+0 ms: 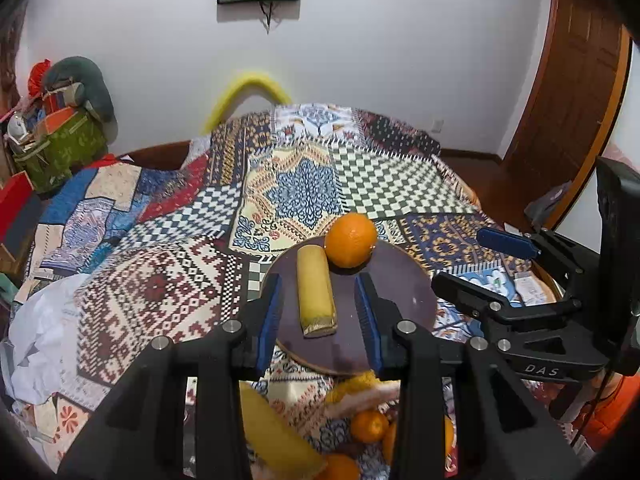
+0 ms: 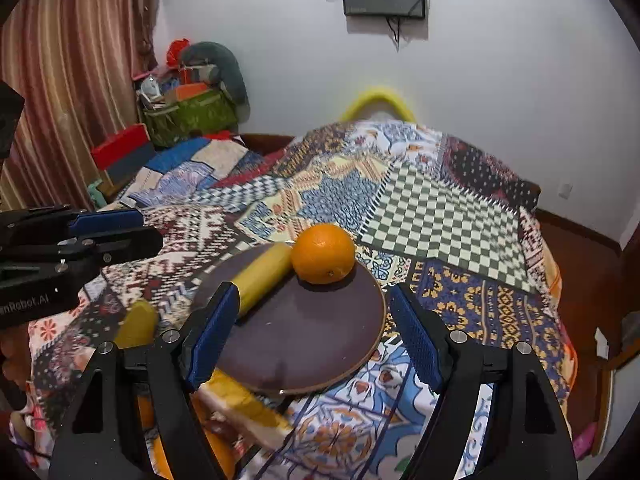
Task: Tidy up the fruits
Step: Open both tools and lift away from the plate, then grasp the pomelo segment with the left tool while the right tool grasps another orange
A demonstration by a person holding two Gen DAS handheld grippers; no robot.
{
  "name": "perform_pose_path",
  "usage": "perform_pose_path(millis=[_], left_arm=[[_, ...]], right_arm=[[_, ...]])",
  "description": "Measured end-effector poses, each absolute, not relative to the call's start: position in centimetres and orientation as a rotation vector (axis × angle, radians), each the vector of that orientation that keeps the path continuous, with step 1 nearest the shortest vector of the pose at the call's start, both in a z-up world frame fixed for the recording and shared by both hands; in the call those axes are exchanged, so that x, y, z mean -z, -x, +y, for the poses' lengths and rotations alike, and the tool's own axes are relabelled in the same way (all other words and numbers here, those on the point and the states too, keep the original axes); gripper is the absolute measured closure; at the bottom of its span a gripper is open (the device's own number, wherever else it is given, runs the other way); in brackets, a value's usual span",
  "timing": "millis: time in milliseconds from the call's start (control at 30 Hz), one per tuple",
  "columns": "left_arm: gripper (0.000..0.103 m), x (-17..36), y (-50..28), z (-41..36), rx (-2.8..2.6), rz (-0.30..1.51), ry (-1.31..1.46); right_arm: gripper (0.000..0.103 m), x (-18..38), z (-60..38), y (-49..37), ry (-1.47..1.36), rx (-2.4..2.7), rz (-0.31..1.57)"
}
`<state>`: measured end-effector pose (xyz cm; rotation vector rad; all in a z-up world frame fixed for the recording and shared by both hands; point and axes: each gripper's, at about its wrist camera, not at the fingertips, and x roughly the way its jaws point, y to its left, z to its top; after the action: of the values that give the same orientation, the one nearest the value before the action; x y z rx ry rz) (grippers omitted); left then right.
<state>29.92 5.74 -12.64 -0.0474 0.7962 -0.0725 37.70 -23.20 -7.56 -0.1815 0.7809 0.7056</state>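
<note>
A dark round plate (image 1: 396, 280) (image 2: 320, 328) lies on the patchwork bedspread. On it lie a yellow banana piece (image 1: 316, 294) (image 2: 262, 280) and an orange (image 1: 351, 240) (image 2: 323, 253), touching at the far side. My left gripper (image 1: 322, 314) is open and empty, its blue pads either side of the banana piece, above the plate. My right gripper (image 2: 316, 332) is open and empty over the plate's near half; it also shows in the left wrist view (image 1: 476, 260). More oranges (image 1: 370, 426) and a yellow fruit (image 1: 276, 436) lie below the left gripper.
The bed's patchwork cover (image 1: 304, 184) fills the middle. A green bag with clutter (image 1: 60, 148) and a red box (image 1: 16, 208) stand at the left. A wooden door (image 1: 572, 92) is at the right. A yellow hoop (image 1: 248, 92) leans on the far wall.
</note>
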Motion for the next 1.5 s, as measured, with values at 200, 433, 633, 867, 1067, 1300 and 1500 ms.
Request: perform_pose_path(millis=[200, 433, 633, 867, 1067, 1300, 1500], left_arm=[[0.061, 10.6, -26.2, 5.9, 0.059, 0.748, 0.041], [0.055, 9.9, -21.8, 6.3, 0.048, 0.723, 0.048], [0.046, 11.2, -18.9, 7.0, 0.03, 0.736, 0.067], [0.035, 15.4, -17.0, 7.6, 0.0, 0.84, 0.081], [0.035, 20.0, -16.1, 7.5, -0.002, 0.952, 0.106], [0.034, 24.0, -16.3, 7.5, -0.062, 1.018, 0.107], [0.018, 24.3, -17.0, 6.9, -0.076, 0.993, 0.114]], right_arm=[[0.025, 5.7, -24.1, -34.8, 0.18, -0.708, 0.739], [0.024, 4.7, -25.0, -31.7, 0.166, -0.71, 0.726], [0.019, 5.1, -25.5, -29.3, 0.169, -0.705, 0.73], [0.019, 7.2, -25.4, -26.9, 0.19, -0.698, 0.775], [0.019, 9.5, -25.4, -25.8, 0.209, -0.697, 0.834], [0.019, 12.1, -25.2, -25.4, 0.227, -0.696, 0.896], [0.019, 13.6, -24.4, -25.6, 0.226, -0.708, 0.943]])
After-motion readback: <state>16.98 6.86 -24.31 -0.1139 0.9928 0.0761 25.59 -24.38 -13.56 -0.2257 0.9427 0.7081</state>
